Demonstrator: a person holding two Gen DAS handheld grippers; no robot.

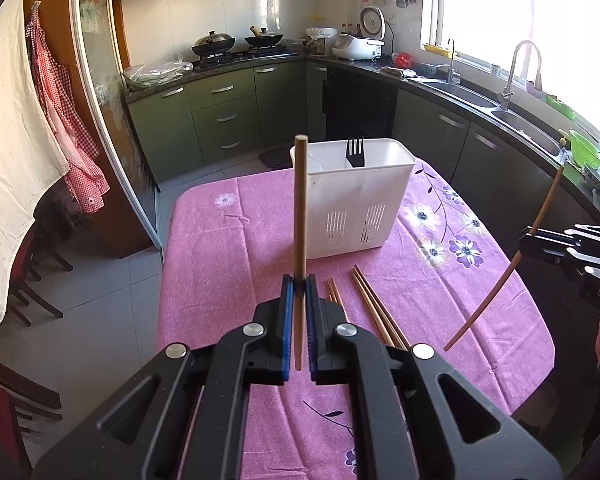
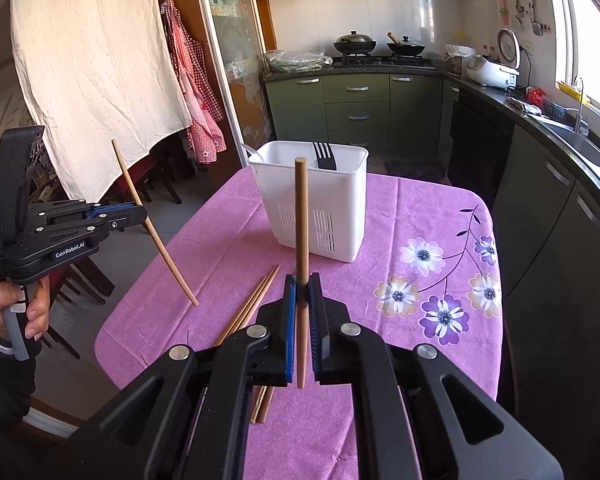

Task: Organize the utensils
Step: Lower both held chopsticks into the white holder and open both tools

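1 chopstick (image 1: 300, 216) is clamped upright by the left gripper (image 1: 299, 284), another chopstick (image 2: 301, 240) by the right gripper (image 2: 302, 285); either could be knocked against the white holder's (image 1: 356, 204) rim and slip

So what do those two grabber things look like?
Both are chunky black plastic with silver bolts and blue ridged pads. The left gripper has white "GenRobot.AI" lettering and a grey trigger, squeezed by a bare hand in a dark sleeve. The right gripper shows white letters too.
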